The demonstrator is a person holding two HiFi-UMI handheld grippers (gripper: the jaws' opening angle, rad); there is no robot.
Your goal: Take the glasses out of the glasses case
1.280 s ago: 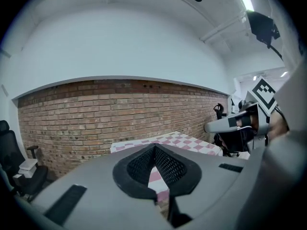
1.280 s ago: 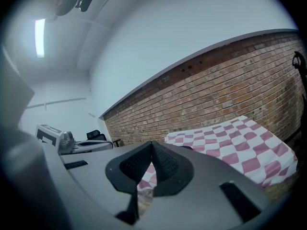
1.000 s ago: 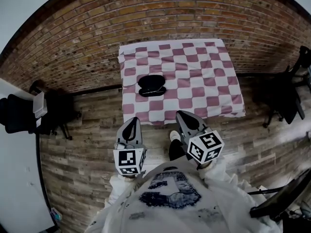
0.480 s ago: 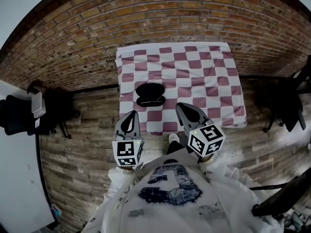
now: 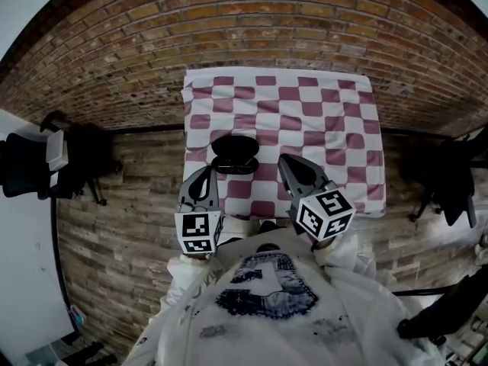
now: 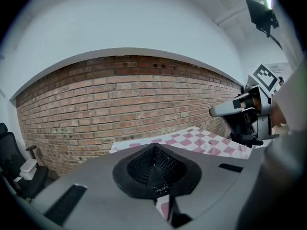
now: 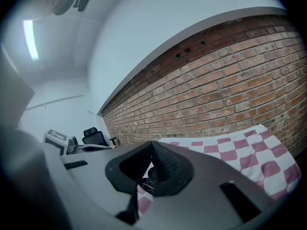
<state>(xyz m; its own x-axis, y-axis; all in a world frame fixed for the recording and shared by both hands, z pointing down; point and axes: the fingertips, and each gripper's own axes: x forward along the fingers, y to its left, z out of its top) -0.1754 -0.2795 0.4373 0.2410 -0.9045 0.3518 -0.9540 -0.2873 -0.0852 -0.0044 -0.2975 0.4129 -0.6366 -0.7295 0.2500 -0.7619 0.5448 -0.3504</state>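
Left tool (image 5: pixel 203 175): clenched, jaws pressed together with nothing between them. Its tip is over the near left corner of the bench.
Right tool (image 5: pixel 288 163): clenched as well, gripping nothing. Its tip is over the near edge of the bench, to the right of the case.
Black oval clamshell glasses case (image 5: pixel 235 154): lies open on the cloth in the front left part of the bench. It sits between my two tool tips and just beyond them, and neither touches it.
Glasses: I cannot tell whether they are inside the case.
Bench (image 5: pixel 324 113): draped in a pink-and-white checked cloth and set against a red brick wall (image 5: pixel 252 29).
Floor (image 5: pixel 126 204): grey-brown wooden planks.
Black office chair (image 5: pixel 30 175): left of the bench, well apart from it.
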